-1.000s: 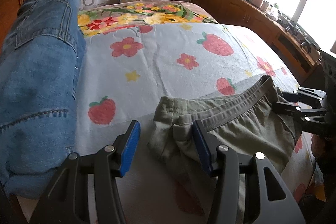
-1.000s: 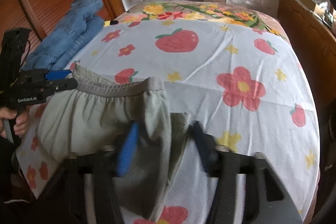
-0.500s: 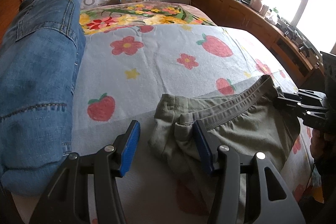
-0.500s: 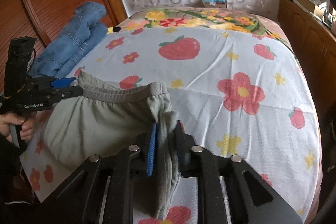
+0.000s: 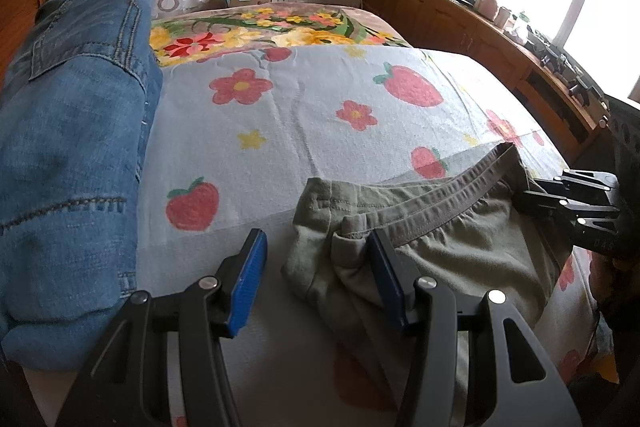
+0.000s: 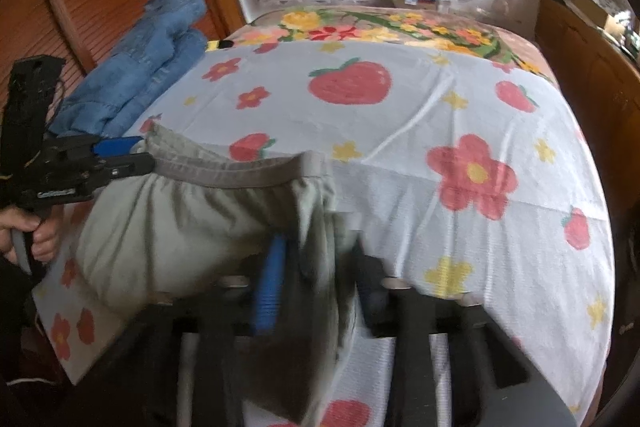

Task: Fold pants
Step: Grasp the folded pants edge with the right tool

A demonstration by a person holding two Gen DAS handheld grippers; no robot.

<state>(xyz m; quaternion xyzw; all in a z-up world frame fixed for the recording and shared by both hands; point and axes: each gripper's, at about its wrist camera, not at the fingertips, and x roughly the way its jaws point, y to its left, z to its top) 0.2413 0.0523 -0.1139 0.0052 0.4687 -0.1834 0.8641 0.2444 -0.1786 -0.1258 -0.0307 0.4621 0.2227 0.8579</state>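
The pants (image 5: 440, 239), olive green with a grey waistband, lie bunched on the strawberry-print sheet (image 5: 304, 131), one waist corner between the fingers of each gripper. My right gripper (image 6: 316, 267) is closing on the corner bunched between its pads; the picture is blurred, so I cannot tell whether it has bitten yet. My left gripper (image 5: 316, 275) stands open, its right pad touching the cloth, its left pad clear of it. I'd close the left on the waistband too, catching both layers, before lifting either corner, and keep clear of the jeans (image 5: 76, 147) off to its left.
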